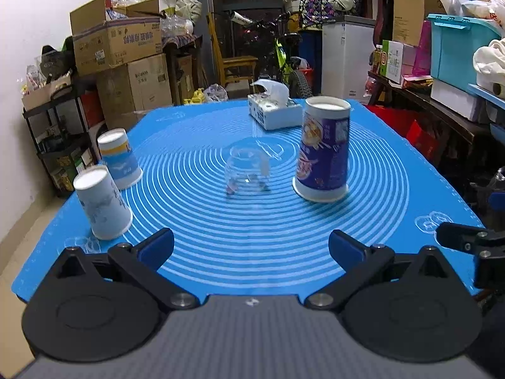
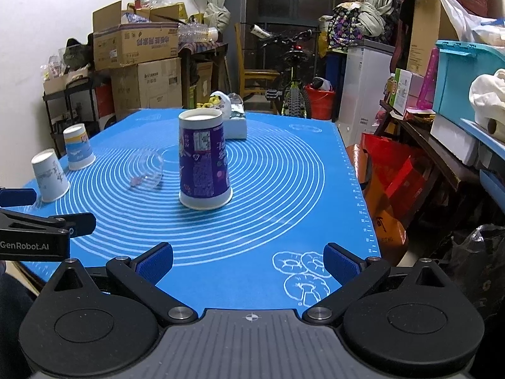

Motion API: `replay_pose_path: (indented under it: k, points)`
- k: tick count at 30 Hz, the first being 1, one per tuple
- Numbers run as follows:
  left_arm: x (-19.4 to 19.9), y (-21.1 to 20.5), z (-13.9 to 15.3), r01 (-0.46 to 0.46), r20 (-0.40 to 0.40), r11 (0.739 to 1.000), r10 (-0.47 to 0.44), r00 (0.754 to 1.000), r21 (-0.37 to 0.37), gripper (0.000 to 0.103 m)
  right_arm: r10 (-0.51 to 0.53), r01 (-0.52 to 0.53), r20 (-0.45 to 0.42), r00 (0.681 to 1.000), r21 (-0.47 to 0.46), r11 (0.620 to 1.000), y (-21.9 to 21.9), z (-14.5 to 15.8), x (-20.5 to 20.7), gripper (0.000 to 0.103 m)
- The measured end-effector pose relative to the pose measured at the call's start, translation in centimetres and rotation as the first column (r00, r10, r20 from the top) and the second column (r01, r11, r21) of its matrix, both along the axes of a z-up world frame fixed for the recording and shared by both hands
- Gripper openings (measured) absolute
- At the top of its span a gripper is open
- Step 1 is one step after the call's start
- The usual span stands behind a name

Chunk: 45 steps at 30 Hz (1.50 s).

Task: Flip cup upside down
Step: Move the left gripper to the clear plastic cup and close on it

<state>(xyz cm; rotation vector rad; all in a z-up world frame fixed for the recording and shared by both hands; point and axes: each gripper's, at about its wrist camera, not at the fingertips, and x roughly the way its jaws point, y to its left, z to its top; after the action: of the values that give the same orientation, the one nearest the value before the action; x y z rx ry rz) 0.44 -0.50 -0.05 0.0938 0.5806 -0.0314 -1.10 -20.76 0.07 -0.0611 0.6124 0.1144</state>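
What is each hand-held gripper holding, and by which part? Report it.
Nothing. The left hand-held gripper and right hand-held gripper are both open and empty, short of the cups.

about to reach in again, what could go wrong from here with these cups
The clear cup is nearly invisible against the blue mat, so the jaws could misjudge it or crush its thin wall. The tall purple cup stands close beside it and could topple if clipped. Both grippers, left gripper and right gripper, sit open and near each other, so they might collide.
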Motion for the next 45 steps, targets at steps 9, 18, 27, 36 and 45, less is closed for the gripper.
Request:
replay_pose_path:
  k: [9, 18, 27, 36, 45]
  points:
    - [4.7, 0.1, 0.1, 0.009, -0.003, 0.999, -0.009, 1.0, 0.046, 0.103, -0.033, 0.032, 0.036, 0.999, 0.026, 0.999, -0.7, -0.1, 3.3, 0.101]
    - [12.4, 0.9, -0.8, -0.062, -0.028, 0.998, 0.063, 0.998, 0.025, 0.103, -0.08, 0.078, 0.041, 0.996, 0.04, 0.996, -1.6, -0.9, 6.9, 0.101]
    - [17.5, 0.7, -2.3, -0.083, -0.087, 0.996, 0.079, 0.993, -0.041, 0.103, -0.13, 0.13, 0.002, 0.991, 0.056, 0.99, -3.2, -3.0, 9.3, 0.101]
    - [18.7, 0.8, -3.7, -0.073, -0.131, 0.996, 0.067, 0.989, -0.047, 0.071, -0.139, 0.139, -0.01, 0.99, 0.066, 0.988, -3.8, -4.0, 10.3, 0.101]
    - [17.3, 1.5, -2.9, -0.071, -0.11, 0.995, 0.063, 0.992, -0.068, 0.062, -0.133, 0.133, -0.005, 0.991, 0.062, 0.989, -3.4, -3.7, 10.1, 0.101]
